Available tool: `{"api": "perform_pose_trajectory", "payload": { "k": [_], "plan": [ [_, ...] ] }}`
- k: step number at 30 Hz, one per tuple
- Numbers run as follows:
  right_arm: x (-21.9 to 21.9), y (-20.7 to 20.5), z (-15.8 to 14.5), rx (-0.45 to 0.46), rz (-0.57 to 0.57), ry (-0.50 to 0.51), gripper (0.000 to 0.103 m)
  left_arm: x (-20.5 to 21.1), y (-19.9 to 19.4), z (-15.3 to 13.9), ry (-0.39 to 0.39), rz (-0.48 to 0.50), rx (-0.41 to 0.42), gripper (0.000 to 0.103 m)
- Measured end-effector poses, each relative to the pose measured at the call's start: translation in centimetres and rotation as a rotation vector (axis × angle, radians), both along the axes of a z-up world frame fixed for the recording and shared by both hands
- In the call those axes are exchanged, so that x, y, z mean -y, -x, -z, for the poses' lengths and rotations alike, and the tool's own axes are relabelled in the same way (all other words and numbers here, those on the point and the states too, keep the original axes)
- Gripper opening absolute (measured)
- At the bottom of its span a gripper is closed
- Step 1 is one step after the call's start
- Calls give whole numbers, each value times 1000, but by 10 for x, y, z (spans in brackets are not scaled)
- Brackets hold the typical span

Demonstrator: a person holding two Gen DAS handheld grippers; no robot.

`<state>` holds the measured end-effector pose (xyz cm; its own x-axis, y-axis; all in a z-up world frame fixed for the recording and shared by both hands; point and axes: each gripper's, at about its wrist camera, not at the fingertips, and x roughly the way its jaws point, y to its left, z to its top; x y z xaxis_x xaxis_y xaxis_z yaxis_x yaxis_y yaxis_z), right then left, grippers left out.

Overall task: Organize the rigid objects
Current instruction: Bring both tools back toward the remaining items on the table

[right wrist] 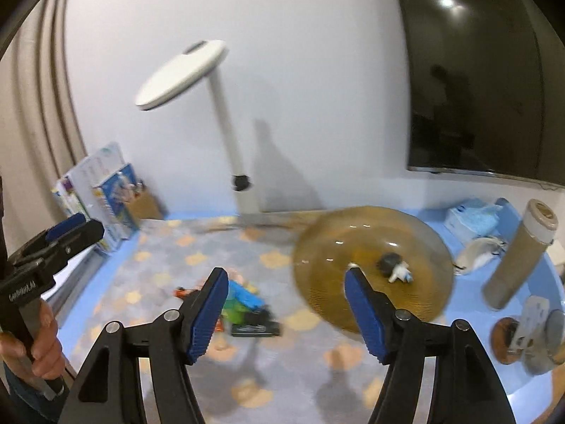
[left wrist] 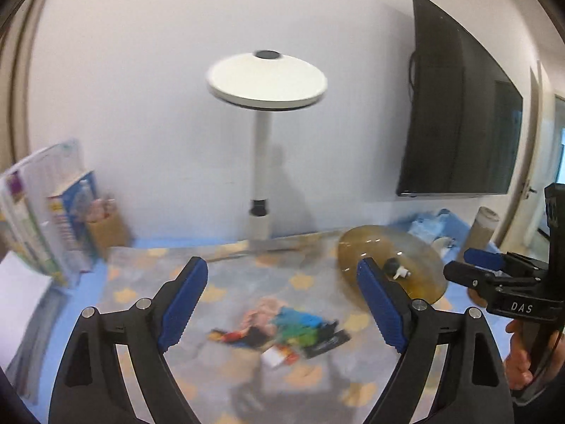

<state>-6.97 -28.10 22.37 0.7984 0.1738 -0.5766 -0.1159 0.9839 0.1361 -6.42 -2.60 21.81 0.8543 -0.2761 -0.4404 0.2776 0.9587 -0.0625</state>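
Observation:
A blurred pile of small colourful toys [left wrist: 282, 332] lies on the patterned mat [left wrist: 148, 318]; it also shows in the right wrist view [right wrist: 243, 304]. An amber glass plate [left wrist: 416, 243] at the right holds a small dark and white figure [left wrist: 397, 269]; the plate [right wrist: 339, 243] and figure [right wrist: 395, 268] show in the right wrist view too. My left gripper [left wrist: 282, 268] is open and empty above the pile. My right gripper [right wrist: 286, 277] is open and empty, between pile and plate. The right gripper seen from the left [left wrist: 459, 265] looks open.
A white desk lamp [left wrist: 261, 162] stands at the back. Books and boxes [left wrist: 53, 212] stand at the left. A tan cylinder [right wrist: 519, 258], tissues [right wrist: 469, 219] and coasters [right wrist: 529, 339] sit at the right. A dark screen [left wrist: 459, 113] hangs on the wall.

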Motion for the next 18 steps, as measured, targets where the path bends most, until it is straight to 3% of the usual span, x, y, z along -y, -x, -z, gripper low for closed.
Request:
{"api": "perform_pose_trajectory", "payload": {
  "k": [3, 7, 12, 18],
  "plan": [
    [-15, 4, 14, 13, -12, -47, 80, -16, 10, 12, -22, -72, -8, 86],
    [-36, 4, 51, 6, -1, -60, 81, -30, 4, 54, -38, -156, -89, 86],
    [-59, -5, 120, -49, -7, -68, 81, -36, -11, 137, -63, -250, -203, 86],
    [-71, -16, 172, -132, 6, 25, 81, -40, -25, 196, -103, -301, -296, 86]
  ]
}}
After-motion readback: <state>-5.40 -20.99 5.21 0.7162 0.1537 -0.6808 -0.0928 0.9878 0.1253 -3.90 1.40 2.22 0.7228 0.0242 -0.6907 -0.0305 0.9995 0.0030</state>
